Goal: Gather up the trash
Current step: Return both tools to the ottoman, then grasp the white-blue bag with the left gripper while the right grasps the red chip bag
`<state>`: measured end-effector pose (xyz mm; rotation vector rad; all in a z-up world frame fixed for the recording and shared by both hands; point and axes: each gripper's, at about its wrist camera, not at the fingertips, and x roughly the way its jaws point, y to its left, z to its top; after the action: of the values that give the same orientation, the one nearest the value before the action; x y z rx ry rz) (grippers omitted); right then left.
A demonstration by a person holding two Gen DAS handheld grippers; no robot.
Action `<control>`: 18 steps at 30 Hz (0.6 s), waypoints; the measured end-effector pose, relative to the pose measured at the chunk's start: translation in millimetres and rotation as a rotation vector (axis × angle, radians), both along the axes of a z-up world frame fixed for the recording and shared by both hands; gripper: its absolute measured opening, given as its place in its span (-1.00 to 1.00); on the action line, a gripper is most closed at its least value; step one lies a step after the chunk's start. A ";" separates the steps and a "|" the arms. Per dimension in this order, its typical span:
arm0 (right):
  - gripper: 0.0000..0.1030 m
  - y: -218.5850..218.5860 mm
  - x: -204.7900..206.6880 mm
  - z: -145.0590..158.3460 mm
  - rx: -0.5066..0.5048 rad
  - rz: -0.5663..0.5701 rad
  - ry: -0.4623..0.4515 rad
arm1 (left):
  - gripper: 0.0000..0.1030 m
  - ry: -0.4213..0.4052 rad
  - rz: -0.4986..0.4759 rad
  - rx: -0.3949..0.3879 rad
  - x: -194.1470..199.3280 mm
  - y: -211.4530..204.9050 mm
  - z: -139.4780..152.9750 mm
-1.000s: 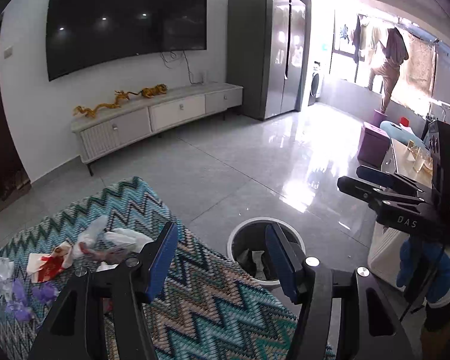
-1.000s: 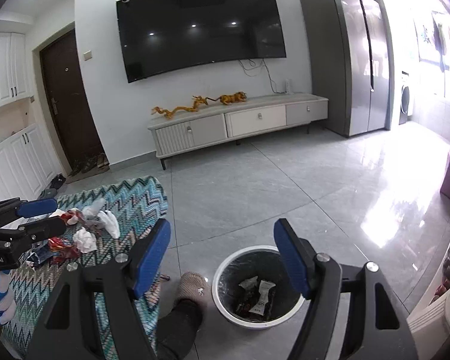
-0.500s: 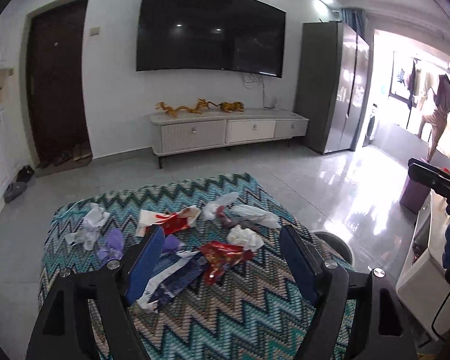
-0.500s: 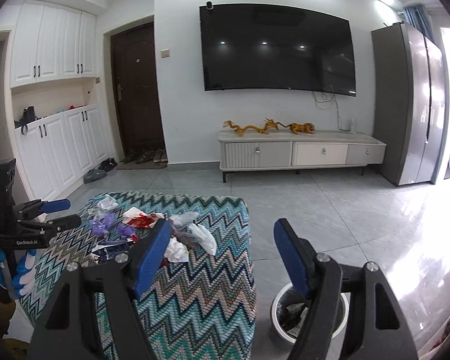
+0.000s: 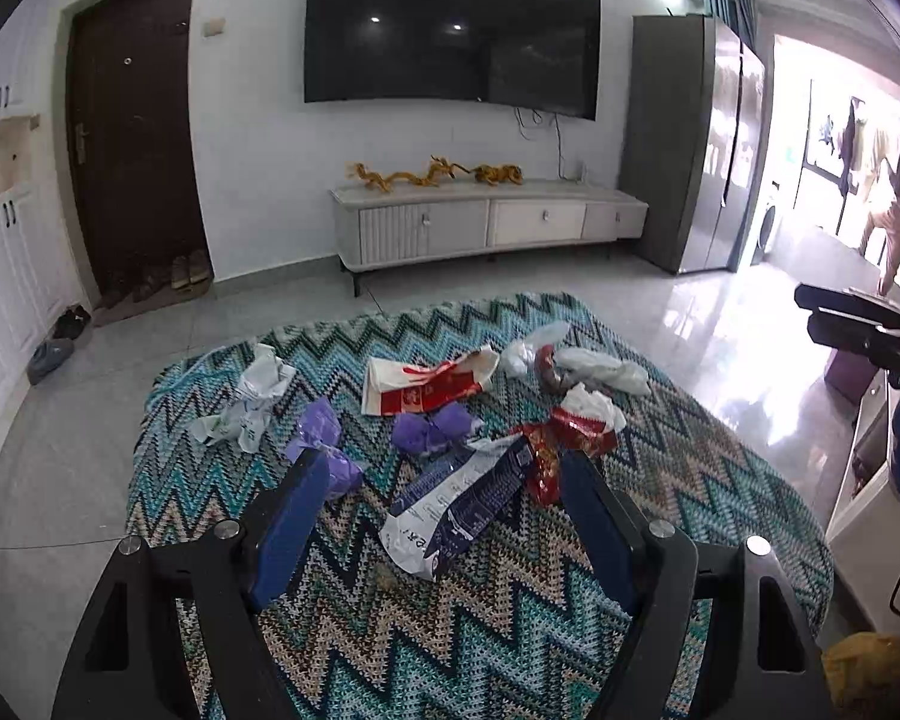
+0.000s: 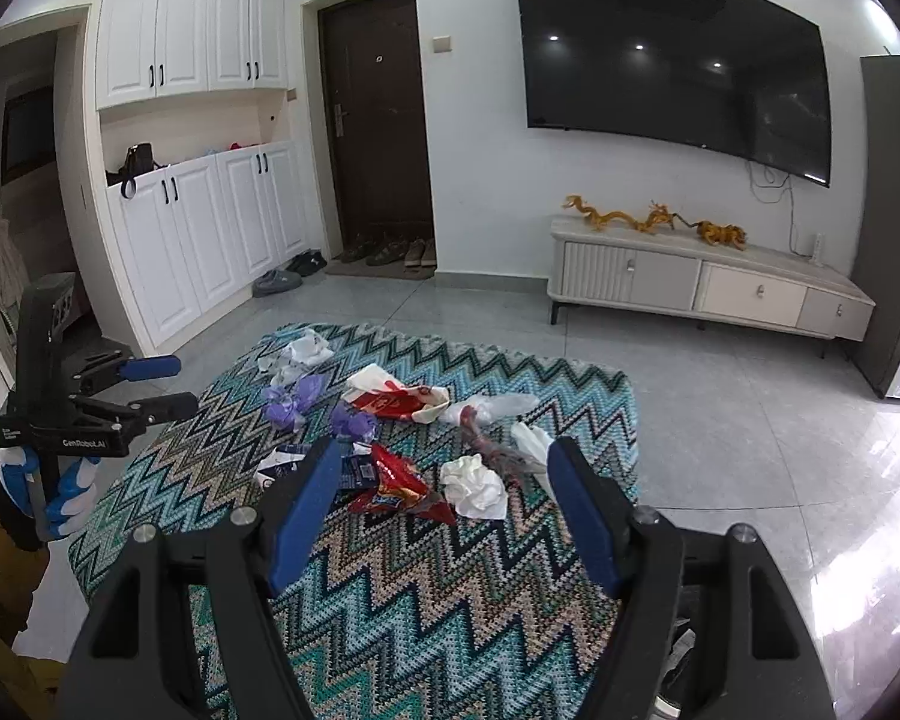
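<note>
Trash lies scattered on a table under a zigzag-patterned cloth [image 5: 690, 480]. My left gripper [image 5: 444, 461] hangs open over the near part of the pile, above a blue-and-white wrapper [image 5: 456, 504], with nothing gripped. A red snack wrapper [image 5: 564, 438], a crumpled white tissue [image 5: 594, 402], purple wrappers [image 5: 432, 429] and a red-and-white carton [image 5: 420, 387] lie just beyond. My right gripper [image 6: 444, 447] is open and empty too, above the red snack wrapper [image 6: 399, 486] and the tissue [image 6: 474, 486]. The left gripper [image 6: 162, 387] also shows at the left in the right wrist view.
A white plastic scrap [image 5: 252, 396] and clear bags [image 5: 594, 369] lie farther back on the cloth. Tiled floor surrounds the table. A TV cabinet [image 5: 486, 228] stands against the far wall, with a dark door [image 6: 378, 132] and white cupboards [image 6: 210, 228] on the left.
Both views have swung from the floor bin to the trash-covered table. The left jaws stand wider apart than one second ago. Neither gripper has taken anything.
</note>
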<state>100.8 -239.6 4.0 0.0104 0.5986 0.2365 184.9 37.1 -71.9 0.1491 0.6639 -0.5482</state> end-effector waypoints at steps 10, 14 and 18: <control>0.35 16.3 57.6 -60.9 -0.003 0.116 0.149 | 0.50 0.164 -0.116 0.131 55.0 -37.5 -76.7; 0.35 26.9 80.7 -85.3 -0.015 0.160 0.206 | 0.50 0.238 -0.128 0.133 75.5 -41.4 -97.9; 0.35 40.0 103.4 -104.6 -0.027 0.200 0.251 | 0.50 0.280 -0.140 0.137 85.3 -44.7 -111.9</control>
<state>204.1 -199.6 -100.6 -0.0464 0.8535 0.4250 270.2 -7.6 -183.8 0.2519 0.9694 -0.6645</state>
